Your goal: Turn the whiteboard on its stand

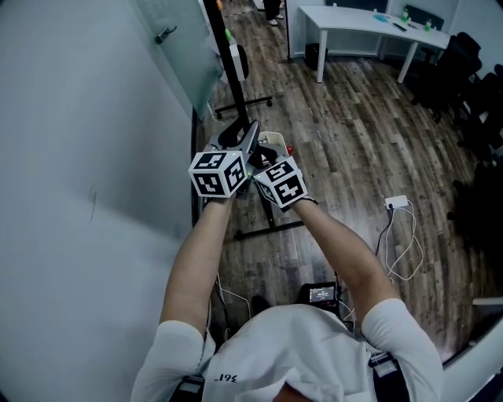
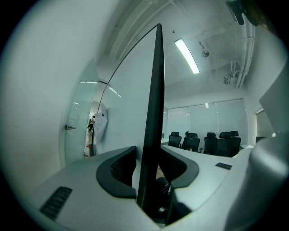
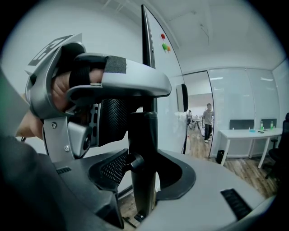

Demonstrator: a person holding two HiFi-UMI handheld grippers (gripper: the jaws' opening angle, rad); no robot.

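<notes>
The whiteboard (image 1: 86, 157) fills the left of the head view, a big pale sheet seen from above. Both grippers sit side by side at its right edge, over the stand's foot (image 1: 271, 228). The board's thin black edge frame (image 2: 153, 113) runs up between the jaws of my left gripper (image 1: 236, 140) (image 2: 151, 171), and the pads lie against it. Just below it, my right gripper (image 1: 266, 153) (image 3: 142, 173) is closed around the stand's thick black post (image 3: 143, 149), whose small knob (image 3: 135, 161) meets the left pad. The left gripper's grey body (image 3: 122, 76) shows right above.
A second stand (image 1: 236, 78) stands farther along the wood floor. A white table (image 1: 361, 23) and black chairs (image 1: 464, 78) are at the back right. A power strip with cables (image 1: 397, 202) and a small device (image 1: 322, 294) lie on the floor. A person (image 3: 207, 118) stands far off.
</notes>
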